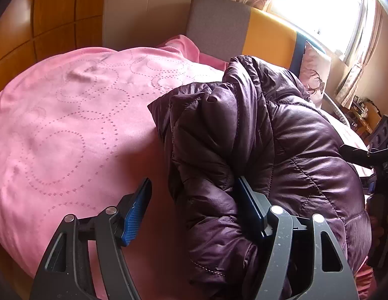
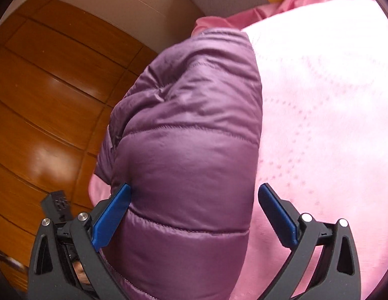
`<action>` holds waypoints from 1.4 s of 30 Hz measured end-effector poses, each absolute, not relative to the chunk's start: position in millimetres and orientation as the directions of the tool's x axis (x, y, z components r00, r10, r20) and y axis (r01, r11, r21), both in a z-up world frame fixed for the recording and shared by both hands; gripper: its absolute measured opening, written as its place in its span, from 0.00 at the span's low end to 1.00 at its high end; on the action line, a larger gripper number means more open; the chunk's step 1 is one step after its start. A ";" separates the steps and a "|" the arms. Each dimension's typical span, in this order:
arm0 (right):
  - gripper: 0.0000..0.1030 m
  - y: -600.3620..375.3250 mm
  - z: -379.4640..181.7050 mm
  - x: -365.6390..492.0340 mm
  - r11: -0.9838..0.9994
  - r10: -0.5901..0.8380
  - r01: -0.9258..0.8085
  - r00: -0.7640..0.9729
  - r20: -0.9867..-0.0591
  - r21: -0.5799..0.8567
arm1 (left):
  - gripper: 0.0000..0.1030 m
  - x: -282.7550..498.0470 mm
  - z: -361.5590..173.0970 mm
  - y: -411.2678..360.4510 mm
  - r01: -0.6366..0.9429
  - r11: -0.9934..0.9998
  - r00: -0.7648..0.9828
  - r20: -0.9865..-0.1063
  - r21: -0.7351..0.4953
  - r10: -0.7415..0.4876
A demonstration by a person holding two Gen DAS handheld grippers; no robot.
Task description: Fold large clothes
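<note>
Writing: none readable on the jacket (image 1: pixel 281 135).
Left gripper (image 1: pixel 194 200): lower frame, jaws apart, fold between, unpressed.
Right gripper (image 2: pixel 194 210): jaws wide, straddling jacket on pink bed (image 1: pixel 68 115).

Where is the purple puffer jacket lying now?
The purple puffer jacket lies bunched on the pink bedspread, right of centre in the left wrist view, below the headboard.

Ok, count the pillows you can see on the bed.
1: a pale printed pillow stands against the headboard, beyond the purple puffer jacket. The jacket may hide others behind it.
</note>
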State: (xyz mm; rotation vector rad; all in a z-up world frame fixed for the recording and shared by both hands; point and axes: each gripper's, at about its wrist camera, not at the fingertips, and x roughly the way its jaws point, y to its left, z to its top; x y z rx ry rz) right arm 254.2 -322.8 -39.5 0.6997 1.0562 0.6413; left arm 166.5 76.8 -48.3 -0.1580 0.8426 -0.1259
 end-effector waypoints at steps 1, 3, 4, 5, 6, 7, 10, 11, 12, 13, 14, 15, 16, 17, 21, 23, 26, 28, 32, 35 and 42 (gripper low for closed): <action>0.98 -323.1 -43.0 255.6 0.604 0.771 -0.132 0.346 -0.534 0.786 | 0.66 166.8 -49.2 77.9 0.048 0.979 0.658 -0.731 -0.197 -0.180; 0.98 -322.8 -50.9 259.0 0.565 0.800 -0.120 0.321 -0.507 0.816 | 0.66 167.7 -51.9 81.0 0.049 0.974 0.655 -0.729 -0.221 -0.198; 0.98 -322.1 -53.6 259.9 0.551 0.810 -0.119 0.315 -0.495 0.826 | 0.66 168.2 -53.3 83.0 0.049 0.971 0.653 -0.728 -0.235 -0.210; 0.98 -321.4 -55.5 260.7 0.541 0.817 -0.122 0.311 -0.486 0.832 | 0.66 168.8 -54.4 84.5 0.049 0.968 0.651 -0.727 -0.247 -0.218; 0.98 -320.5 -56.9 261.0 0.536 0.821 -0.128 0.310 -0.479 0.835 | 0.66 169.7 -56.1 86.5 0.049 0.963 0.647 -0.726 -0.263 -0.231; 0.98 -318.8 -57.3 261.5 0.532 0.825 -0.137 0.305 -0.476 0.835 | 0.66 170.1 -57.0 87.8 0.050 0.960 0.645 -0.725 -0.275 -0.241; 0.98 -312.2 -56.9 262.1 0.531 0.831 -0.156 0.289 -0.475 0.833 | 0.66 171.5 -59.6 90.0 0.053 0.952 0.641 -0.721 -0.301 -0.263; 0.98 -309.1 -55.7 262.7 0.530 0.833 -0.162 0.285 -0.475 0.832 | 0.66 172.2 -60.6 90.8 0.053 0.950 0.640 -0.719 -0.308 -0.269; 0.98 -305.3 -56.3 266.0 0.526 0.837 -0.168 0.277 -0.473 0.833 | 0.66 172.6 -61.0 91.1 0.054 0.949 0.640 -0.719 -0.312 -0.273; 0.98 -302.3 -56.7 267.4 0.522 0.841 -0.171 0.270 -0.470 0.836 | 0.66 173.0 -61.7 91.6 0.053 0.946 0.639 -0.718 -0.319 -0.277; 0.96 -298.9 -56.5 268.8 0.517 0.845 -0.175 0.261 -0.467 0.838 | 0.66 173.3 -62.7 92.2 0.053 0.944 0.638 -0.717 -0.325 -0.282; 0.92 -293.7 -55.5 272.2 0.515 0.847 -0.181 0.256 -0.466 0.838 | 0.66 173.7 -64.1 93.1 0.053 0.941 0.635 -0.716 -0.333 -0.289; 0.90 -289.8 -52.7 271.8 0.520 0.845 -0.187 0.256 -0.470 0.833 | 0.66 174.4 -65.8 94.5 0.052 0.938 0.631 -0.716 -0.344 -0.298; 0.86 -285.8 -49.7 271.0 0.528 0.841 -0.198 0.260 -0.475 0.826 | 0.66 174.8 -66.8 95.8 0.051 0.933 0.626 -0.717 -0.356 -0.307; 0.66 -277.4 -32.7 262.0 0.555 0.824 -0.242 0.291 -0.486 0.796 | 0.52 177.5 -74.9 106.1 0.072 0.870 0.597 -0.678 -0.489 -0.430; 0.62 -275.5 -24.5 255.7 0.563 0.819 -0.261 0.304 -0.486 0.784 | 0.48 176.6 -76.0 107.8 0.092 0.832 0.588 -0.644 -0.547 -0.489; 0.58 -276.4 -11.7 241.5 0.576 0.809 -0.290 0.334 -0.483 0.764 | 0.42 172.8 -73.8 102.1 0.126 0.805 0.581 -0.615 -0.579 -0.533; 0.57 -281.9 -2.2 230.9 0.585 0.801 -0.302 0.361 -0.478 0.753 | 0.42 171.2 -72.4 96.2 0.147 0.770 0.570 -0.583 -0.620 -0.579; 0.56 -303.0 10.4 219.5 0.622 0.764 -0.298 0.432 -0.479 0.724 | 0.42 174.0 -66.6 63.6 0.204 0.722 0.534 -0.543 -0.661 -0.648; 0.55 -329.9 22.8 203.3 0.653 0.722 -0.269 0.503 -0.475 0.708 | 0.42 186.5 -57.7 21.3 0.266 0.700 0.489 -0.533 -0.663 -0.691; 0.55 -423.5 21.2 174.2 0.729 0.568 -0.126 0.658 -0.493 0.672 | 0.42 225.1 -36.9 -119.8 0.454 0.677 0.349 -0.583 -0.579 -0.733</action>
